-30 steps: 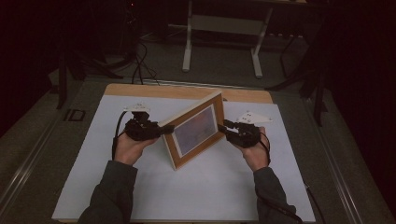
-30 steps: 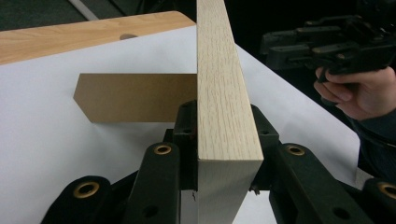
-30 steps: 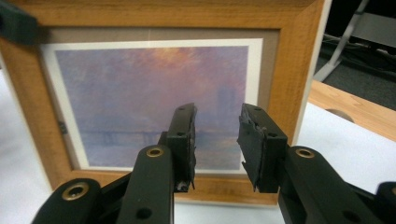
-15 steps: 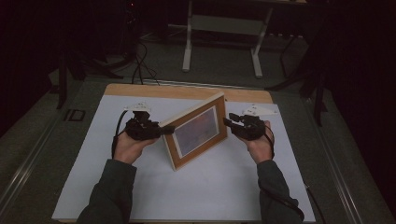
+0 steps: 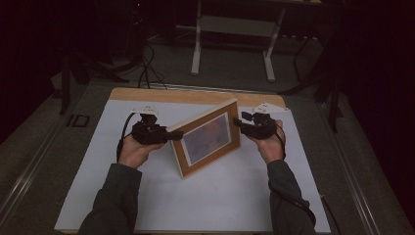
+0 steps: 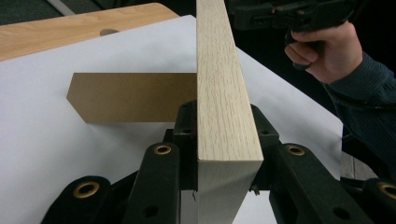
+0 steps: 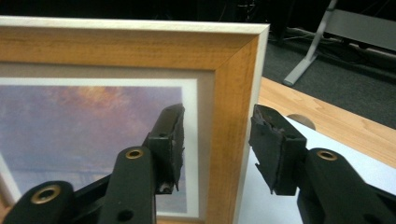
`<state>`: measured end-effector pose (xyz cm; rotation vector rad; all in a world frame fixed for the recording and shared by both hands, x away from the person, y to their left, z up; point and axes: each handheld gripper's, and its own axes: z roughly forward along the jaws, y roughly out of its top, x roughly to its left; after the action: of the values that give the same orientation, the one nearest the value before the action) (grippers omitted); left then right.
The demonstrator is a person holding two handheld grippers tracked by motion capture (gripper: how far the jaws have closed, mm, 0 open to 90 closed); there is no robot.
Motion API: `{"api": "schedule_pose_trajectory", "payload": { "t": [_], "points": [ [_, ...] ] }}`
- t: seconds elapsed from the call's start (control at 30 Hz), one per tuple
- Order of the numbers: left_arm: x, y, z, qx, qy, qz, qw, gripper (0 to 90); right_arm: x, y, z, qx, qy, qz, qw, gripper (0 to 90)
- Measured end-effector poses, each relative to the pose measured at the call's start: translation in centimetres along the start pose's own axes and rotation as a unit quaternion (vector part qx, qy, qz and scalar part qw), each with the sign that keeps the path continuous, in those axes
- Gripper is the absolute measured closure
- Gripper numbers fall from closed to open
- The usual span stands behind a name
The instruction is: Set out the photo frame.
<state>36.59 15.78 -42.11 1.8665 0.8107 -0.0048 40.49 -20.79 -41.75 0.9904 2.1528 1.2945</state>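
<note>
One wooden picture frame point(image 5: 208, 138) stands tilted near the middle of a white sheet point(image 5: 220, 196) on the table point(image 5: 195, 95), propped by one brown back stand point(image 6: 130, 97). The left gripper point(image 5: 172, 135) clamps its left edge. The right gripper point(image 7: 217, 149) is open, jaws straddling the frame's right edge without touching. No readable writing. Bare sheet lies all around.

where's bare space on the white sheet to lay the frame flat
Widest bare patch: the white sheet between the forearms, in front of the picture frame. The near corners outside each sleeve are bare too. Crowded: around the frame, left claw, right claw.
</note>
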Motion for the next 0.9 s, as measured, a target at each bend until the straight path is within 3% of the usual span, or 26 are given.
{"api": "schedule_pose_trajectory", "payload": {
  "t": [0.17, 0.27, 0.4, 0.53, 0.77, 0.9],
  "points": [
    [0.4, 0.1, 0.1, -0.002, -0.007, 0.007, 1.0000, 72.3, -0.4, 0.2, 0.2, 0.006, 0.000, 0.007, 1.0000, 48.8],
    [0.3, 0.0, 0.1, -0.008, -0.001, 0.012, 0.9999, 72.2, -0.6, 0.1, 0.4, 0.013, -0.001, 0.010, 0.9999, 48.5],
    [-0.2, -0.4, 0.2, -0.025, 0.027, 0.011, 0.9993, 71.8, -0.8, 0.0, 0.7, 0.015, -0.003, 0.015, 0.9998, 47.7],
    [-1.1, -1.3, 0.8, -0.044, 0.076, 0.014, 0.9961, 67.7, -1.1, 0.0, 1.0, 0.015, 0.000, 0.020, 0.9997, 46.9],
    [-2.0, -3.2, 1.6, -0.071, 0.103, 0.006, 0.9921, 63.7, -1.7, 0.1, 1.8, 0.018, 0.017, 0.026, 0.9994, 44.5],
    [-2.3, -3.8, 1.5, -0.078, 0.127, 0.019, 0.9887, 63.8, -2.0, 0.0, 2.4, 0.016, 0.029, 0.031, 0.9990, 42.6]
  ]
}}
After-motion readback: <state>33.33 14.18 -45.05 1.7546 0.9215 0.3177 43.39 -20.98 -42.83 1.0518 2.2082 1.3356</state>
